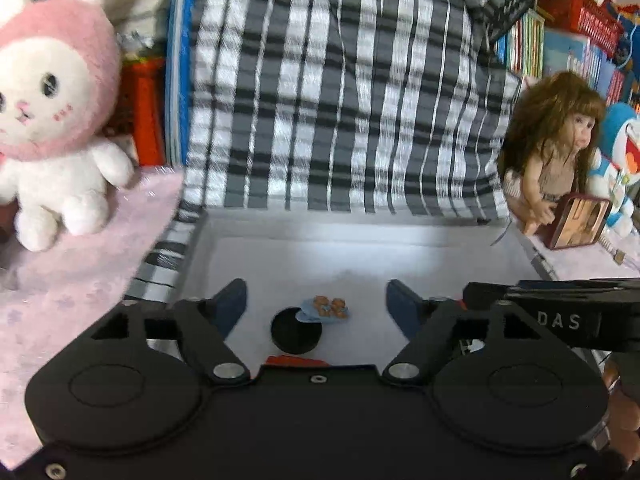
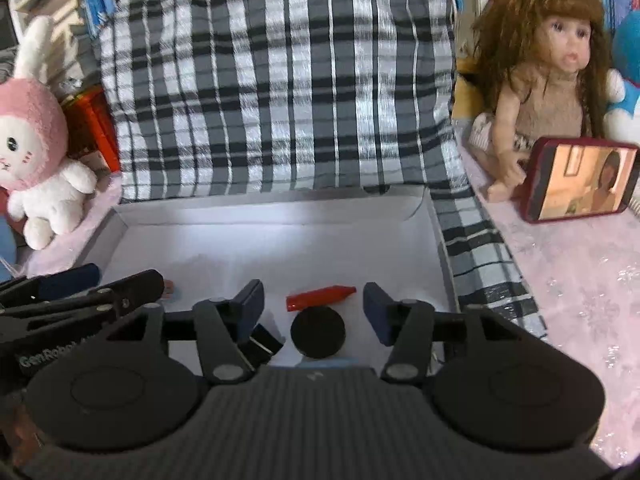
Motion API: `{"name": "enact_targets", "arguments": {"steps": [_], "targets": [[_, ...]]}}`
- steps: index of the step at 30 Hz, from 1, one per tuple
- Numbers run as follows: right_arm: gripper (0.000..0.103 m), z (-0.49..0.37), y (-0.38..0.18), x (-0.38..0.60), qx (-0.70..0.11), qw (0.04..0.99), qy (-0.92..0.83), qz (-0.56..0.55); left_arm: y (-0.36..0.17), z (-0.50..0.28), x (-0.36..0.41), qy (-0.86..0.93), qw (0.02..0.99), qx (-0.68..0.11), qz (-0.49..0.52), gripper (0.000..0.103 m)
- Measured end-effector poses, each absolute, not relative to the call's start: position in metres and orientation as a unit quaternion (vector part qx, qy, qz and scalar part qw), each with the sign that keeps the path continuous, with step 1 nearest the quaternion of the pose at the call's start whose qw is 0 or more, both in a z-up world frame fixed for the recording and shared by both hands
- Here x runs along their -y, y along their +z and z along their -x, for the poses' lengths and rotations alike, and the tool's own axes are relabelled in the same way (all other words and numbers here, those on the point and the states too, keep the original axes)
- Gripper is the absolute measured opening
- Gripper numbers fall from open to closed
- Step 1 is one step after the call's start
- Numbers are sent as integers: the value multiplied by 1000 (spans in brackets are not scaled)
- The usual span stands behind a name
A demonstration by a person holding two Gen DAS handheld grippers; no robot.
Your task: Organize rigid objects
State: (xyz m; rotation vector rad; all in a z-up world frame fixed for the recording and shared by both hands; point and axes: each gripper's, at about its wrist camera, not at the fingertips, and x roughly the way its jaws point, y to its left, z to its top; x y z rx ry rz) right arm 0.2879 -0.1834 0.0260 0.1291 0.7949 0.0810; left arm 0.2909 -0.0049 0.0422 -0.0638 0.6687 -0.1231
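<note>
Both grippers hang over a white box [image 2: 438, 236]. The left gripper [image 1: 316, 304] has wide, empty jaws; low in frame a black disc [image 1: 296, 332] touches a small blue charm [image 1: 325, 309]. The right gripper [image 2: 314, 308] also has wide, empty jaws; a red crayon [image 2: 320, 297] lies just above the disc.

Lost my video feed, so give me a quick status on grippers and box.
Left gripper open, empty. Right gripper open, empty. Black disc, red piece, small blue trinket lying in white box. Nothing blocking.
</note>
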Motion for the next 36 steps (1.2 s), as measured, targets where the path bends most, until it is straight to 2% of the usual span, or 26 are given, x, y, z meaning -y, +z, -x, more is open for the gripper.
{"name": "enact_targets", "arguments": {"steps": [5,11,19,27,36], "targets": [[84,-258,46,180,-346,935,50,-51,59,-261,-3,-59,949,-307,33,84],[85,-213,62,183,-301,949,60,-67,70,-211,-8,-61,958,-281,17,85],[89,-146,58,173,-257,964,64,-17,64,-147,-11,-62,965,-254,23,87],[89,-111,34,174,-267,962,52,-19,34,-111,-6,-48,964,-261,9,87],[92,-113,0,169,-302,953,23,14,4,-118,-4,-34,954,-299,4,87]]}}
